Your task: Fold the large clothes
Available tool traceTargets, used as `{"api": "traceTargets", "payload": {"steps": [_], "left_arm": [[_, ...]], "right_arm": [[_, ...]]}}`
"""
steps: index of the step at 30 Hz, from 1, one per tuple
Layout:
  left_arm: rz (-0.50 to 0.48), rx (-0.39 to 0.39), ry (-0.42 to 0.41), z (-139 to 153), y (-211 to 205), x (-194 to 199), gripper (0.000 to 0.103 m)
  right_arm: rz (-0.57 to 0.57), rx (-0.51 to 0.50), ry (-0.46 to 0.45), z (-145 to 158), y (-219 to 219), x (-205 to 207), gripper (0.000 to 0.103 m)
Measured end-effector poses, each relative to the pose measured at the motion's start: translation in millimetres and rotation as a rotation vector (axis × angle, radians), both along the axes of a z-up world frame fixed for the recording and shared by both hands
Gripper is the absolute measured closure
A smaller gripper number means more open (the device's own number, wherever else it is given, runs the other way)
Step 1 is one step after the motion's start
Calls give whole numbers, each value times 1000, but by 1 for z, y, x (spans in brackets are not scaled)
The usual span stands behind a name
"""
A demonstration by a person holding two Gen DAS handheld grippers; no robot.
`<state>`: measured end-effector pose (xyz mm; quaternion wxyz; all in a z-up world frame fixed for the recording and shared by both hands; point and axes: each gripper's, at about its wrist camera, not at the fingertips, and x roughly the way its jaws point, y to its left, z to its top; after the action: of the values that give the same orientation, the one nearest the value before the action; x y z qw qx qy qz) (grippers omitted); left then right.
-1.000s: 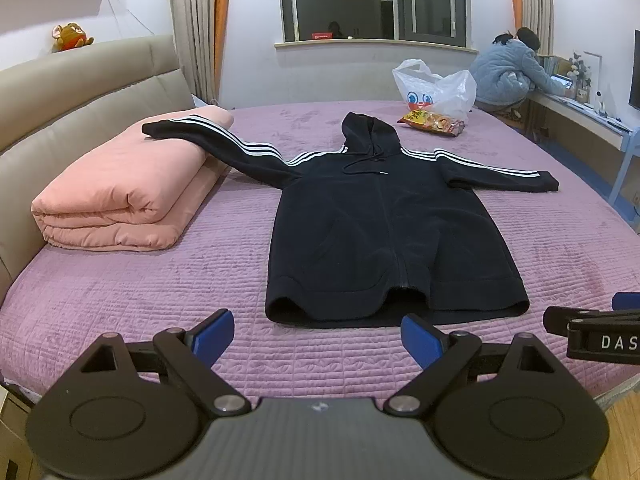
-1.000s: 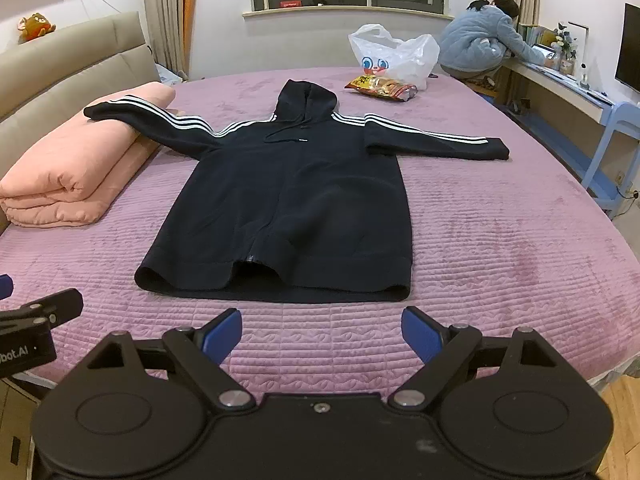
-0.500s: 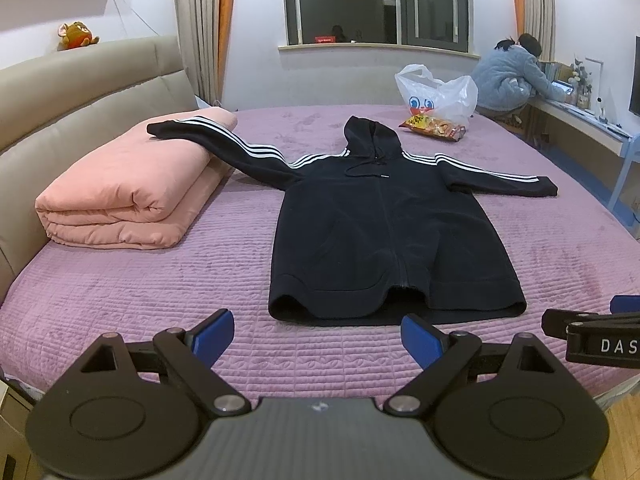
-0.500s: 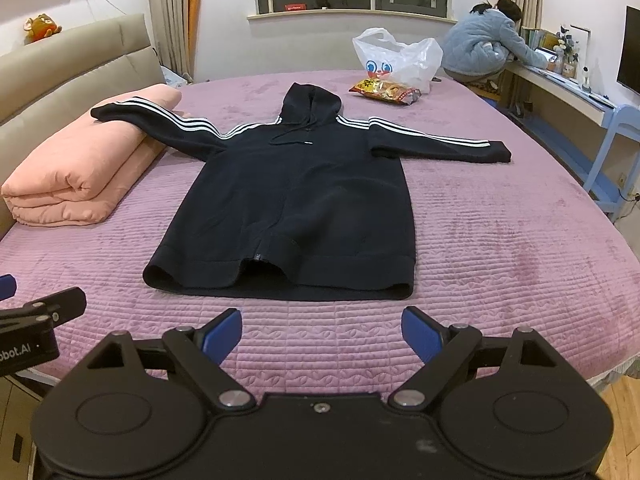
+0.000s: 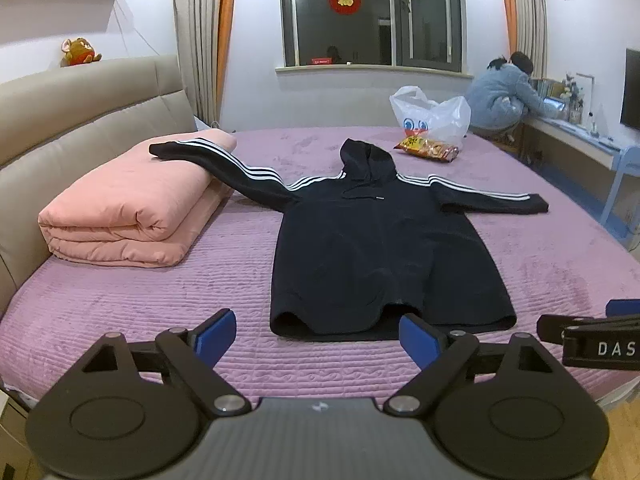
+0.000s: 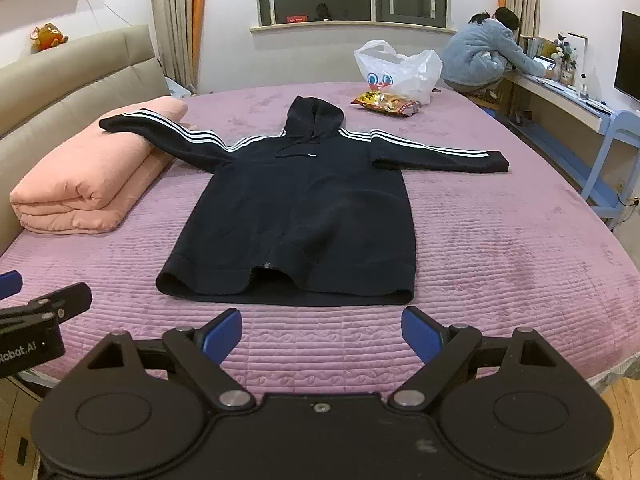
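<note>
While nothing is gripped yet, the fold looks to be at its very start: the black hoodie (image 5: pixel 384 252) lies flat and face up on the purple bed (image 5: pixel 140 304), hood toward the window, hem toward the cameras, both sleeves spread out. Its left sleeve (image 5: pixel 224 168) rests partly up on the folded pink blanket (image 5: pixel 128 208); its right sleeve (image 6: pixel 440 154) lies flat on the bed.

Left gripper (image 5: pixel 316 334) hovers low at the foot of the bed, jaws wide apart, empty, just short of the hem (image 5: pixel 392 326) and roughly centred on it. Right gripper (image 6: pixel 322 332) is level beside it, jaws also wide apart and empty, aimed at the hem from the same side. Each shows at the edge of the other's view, so they sit near each other, side by side, both pointing forward and slightly down.

Next move, as a guess: reach out to a sleeve or a side edge and pinch the cloth. The sleeve on the blanket needs lifting off first. The fabric looks thick and limp, so a shallow pinch may slip.

A plastic bag (image 6: pixel 400 68) and snack packet (image 6: pixel 384 102) sit beyond the hood, apart from the hoodie. A person (image 6: pixel 484 60) crouches at the far desk.
</note>
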<state>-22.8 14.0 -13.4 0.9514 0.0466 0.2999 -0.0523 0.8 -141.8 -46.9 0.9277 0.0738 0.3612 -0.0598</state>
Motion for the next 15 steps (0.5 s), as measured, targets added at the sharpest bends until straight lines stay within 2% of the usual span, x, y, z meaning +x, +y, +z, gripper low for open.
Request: {"api": "traceTargets", "payload": {"steps": [8,15], "left_arm": [[-11,-7,-3,3,5,-4,12],[-7,-10,6,2,4,-2,12]], "right_arm": [[25,-25,-8,2,9,-2,1],[23,-5,-10,2,8,-3,1]]}}
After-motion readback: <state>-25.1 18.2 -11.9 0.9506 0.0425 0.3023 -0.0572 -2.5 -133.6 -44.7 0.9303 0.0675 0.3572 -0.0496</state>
